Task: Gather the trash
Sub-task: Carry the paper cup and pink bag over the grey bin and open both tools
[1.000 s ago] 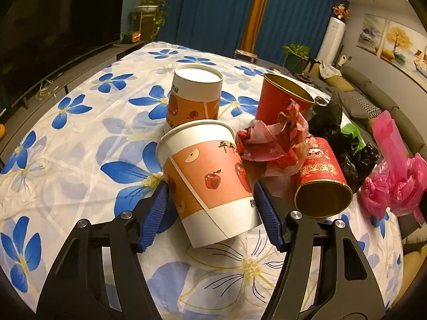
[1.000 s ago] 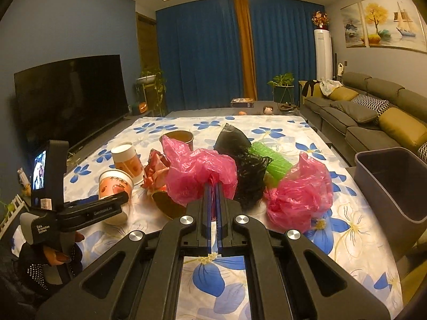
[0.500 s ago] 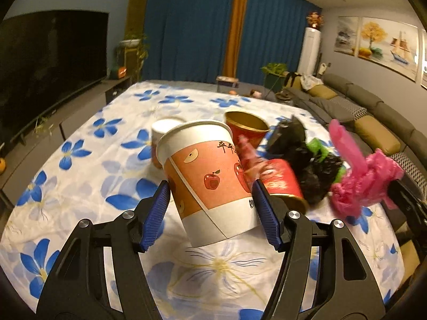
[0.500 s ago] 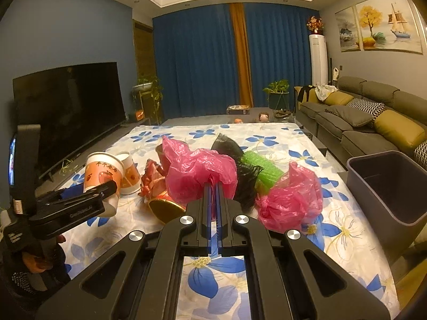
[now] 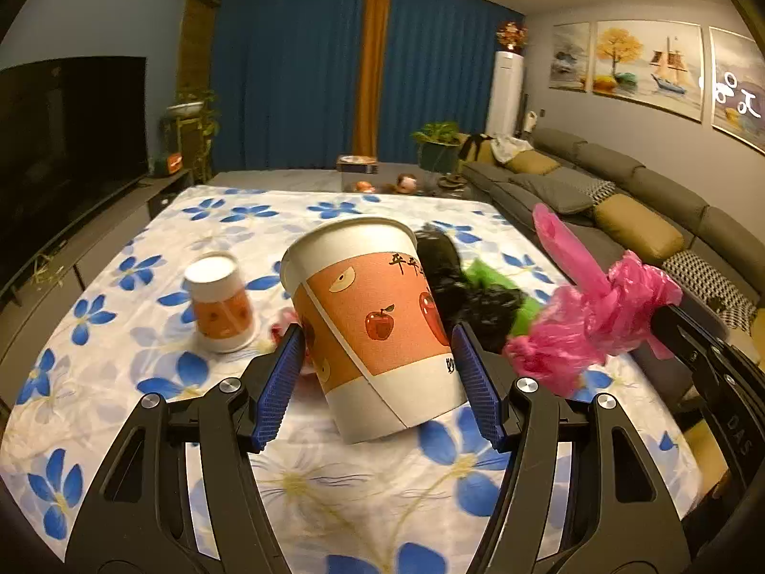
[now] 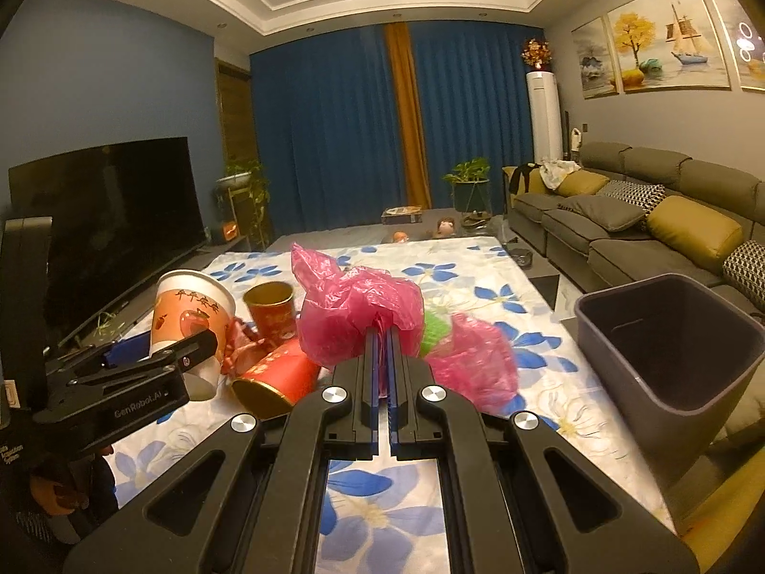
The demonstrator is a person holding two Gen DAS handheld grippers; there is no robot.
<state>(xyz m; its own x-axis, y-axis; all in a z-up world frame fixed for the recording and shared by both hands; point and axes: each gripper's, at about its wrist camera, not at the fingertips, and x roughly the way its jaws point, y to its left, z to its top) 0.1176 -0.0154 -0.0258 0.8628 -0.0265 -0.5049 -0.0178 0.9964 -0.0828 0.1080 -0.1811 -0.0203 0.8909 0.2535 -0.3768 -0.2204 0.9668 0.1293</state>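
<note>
Tablecloth with blue flowers covered the whole table, the biggest thing in either view. Off its right edge stood a dark grey bin, mouth open and upward. Next in size came the apple-print paper cup, tilted and lifted clear of the cloth, clamped at its lower sides between the blue pads of the left gripper, whose jaws stood wide, spread to the cup's width. A crumpled pink plastic bag hung bunched at the tips of the right gripper, the jaws pressed nearly together on a fold of it, above the cloth. A second pink bag lay on the cloth just beyond. Near it sat a black bag touching a green scrap. One red can lay on its side, another red can stood upright behind. Smallest, a white-topped orange cup stood alone, blurred, to the left.
</note>
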